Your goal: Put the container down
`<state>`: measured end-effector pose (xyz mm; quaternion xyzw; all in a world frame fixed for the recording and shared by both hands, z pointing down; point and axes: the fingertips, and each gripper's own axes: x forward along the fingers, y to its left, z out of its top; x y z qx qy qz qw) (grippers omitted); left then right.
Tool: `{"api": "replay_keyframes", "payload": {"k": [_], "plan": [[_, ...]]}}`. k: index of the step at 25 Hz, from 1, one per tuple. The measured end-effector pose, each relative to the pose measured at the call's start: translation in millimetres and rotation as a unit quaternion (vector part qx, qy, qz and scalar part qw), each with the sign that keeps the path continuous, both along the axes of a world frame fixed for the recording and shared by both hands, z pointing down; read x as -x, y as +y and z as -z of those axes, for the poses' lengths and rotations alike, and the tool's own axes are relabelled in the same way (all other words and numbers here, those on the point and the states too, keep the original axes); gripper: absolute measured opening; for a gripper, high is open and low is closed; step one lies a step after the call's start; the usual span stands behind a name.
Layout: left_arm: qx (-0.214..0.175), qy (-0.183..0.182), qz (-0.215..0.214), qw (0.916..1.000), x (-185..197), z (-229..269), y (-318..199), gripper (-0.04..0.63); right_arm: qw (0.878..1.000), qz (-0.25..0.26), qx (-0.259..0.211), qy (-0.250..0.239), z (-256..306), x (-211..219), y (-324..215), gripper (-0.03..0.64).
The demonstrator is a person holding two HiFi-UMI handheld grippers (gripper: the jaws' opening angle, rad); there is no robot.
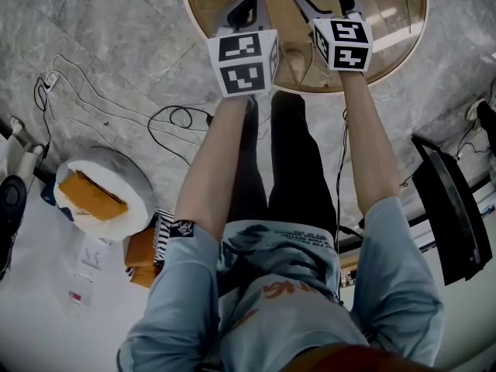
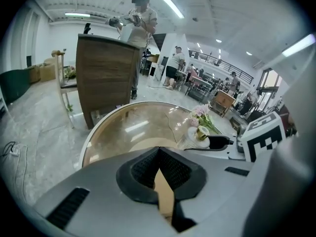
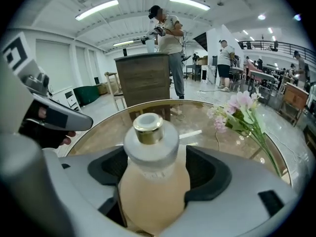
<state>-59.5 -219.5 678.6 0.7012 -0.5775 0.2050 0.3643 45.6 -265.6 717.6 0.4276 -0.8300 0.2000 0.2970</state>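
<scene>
The frosted peach glass bottle with gold cap [image 3: 148, 142] appears set on the round glass-topped table [image 3: 98, 127], between the spread jaws of the right gripper [image 3: 154, 164] — released. The gripper is best drawn straight back, the bottle left untouched. The left gripper [image 2: 158, 154] is clenched, empty.

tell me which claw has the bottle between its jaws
The right claw: the frosted peach glass bottle sits between its jaws; the left claw is shut and empty.

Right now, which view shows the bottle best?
Right gripper view: the bottle fills the centre, cap to body, between the right tool's jaws. Head view catches only its top; left gripper view shows it small.
</scene>
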Motion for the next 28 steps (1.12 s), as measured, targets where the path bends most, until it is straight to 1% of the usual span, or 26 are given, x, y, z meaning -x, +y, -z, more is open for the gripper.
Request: {"api": "replay_keyframes", "payload": {"k": [3,5,8,11,14,16,17,21,23,24,26,27,28], "plan": [[-0.008,0.001,0.002,1.0,-3,15,3,0.025,1.0,0.003,-0.016,-0.008,20,-14,11,0.376],[-0.023,0.006,0.003,0.9997,-7,30,2,0.025,0.999,0.003,-0.035,-0.019,38,-23,14,0.347],[-0.044,0.007,0.003,0.999,-17,50,3,0.025,0.997,-0.023,-0.058,-0.047,68,-41,20,0.277],[-0.057,0.008,0.002,0.9983,-30,78,11,0.025,0.994,-0.056,-0.063,-0.07,99,-62,31,0.186],[-0.069,0.007,-0.002,0.9976,-40,114,20,0.025,0.992,-0.072,-0.066,-0.08,137,-77,43,0.118],[-0.083,0.006,0.0,0.9965,-44,138,19,0.025,0.99,-0.082,-0.079,-0.084,166,-86,41,0.061],[-0.091,0.007,0.001,0.9958,-46,151,18,0.025,0.989,-0.086,-0.085,-0.088,181,-91,39,0.018],[-0.118,0.003,0.006,0.9929,-55,210,16,0.025,0.983,-0.097,-0.099,-0.123,249,-105,37,0.011],[-0.128,0.012,0.012,0.9916,-63,243,20,0.025,0.98,-0.1,-0.102,-0.137,286,-111,42,0.011],[-0.136,0.027,0.011,0.9903,-70,261,22,0.025,0.979,-0.099,-0.102,-0.144,303,-114,45,0.011],[-0.159,0.071,-0.005,0.9847,-90,297,22,0.025,0.977,-0.097,-0.106,-0.16,336,-117,46,0.011],[-0.17,0.084,-0.017,0.9817,-99,313,21,0.025,0.975,-0.097,-0.111,-0.166,351,-117,45,0.011],[-0.179,0.085,-0.027,0.9798,-104,328,20,0.025,0.973,-0.1,-0.117,-0.171,364,-116,44,0.011]]}}
